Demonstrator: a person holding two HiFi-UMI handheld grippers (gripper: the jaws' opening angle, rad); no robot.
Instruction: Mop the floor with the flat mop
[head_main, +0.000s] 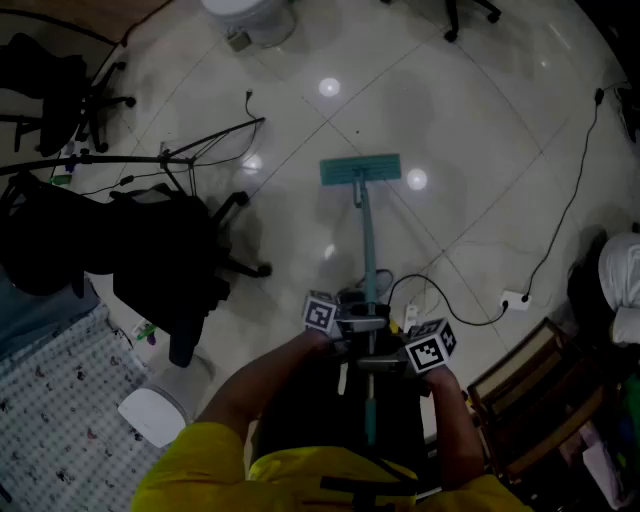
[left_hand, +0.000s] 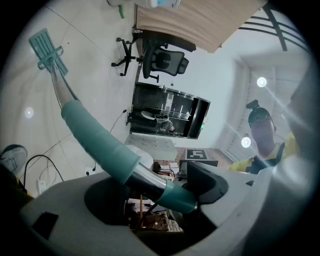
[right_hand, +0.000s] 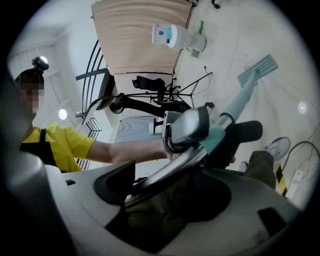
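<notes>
The left gripper and right gripper each pinch the mop handle. The mop head lies flat on the floor at 12 o'clock. Judged best: push with the head flat, steering off the cable at 2 o'clock.

Flat mop on floor ahead; office chair left.

Quick count from my feed: one mop. Two tongs, the left tongs and the right tongs. Black office chairs, I get three, though the last is only legs at the top edge. One white power strip on the floor, and three bright light reflections on it.
</notes>
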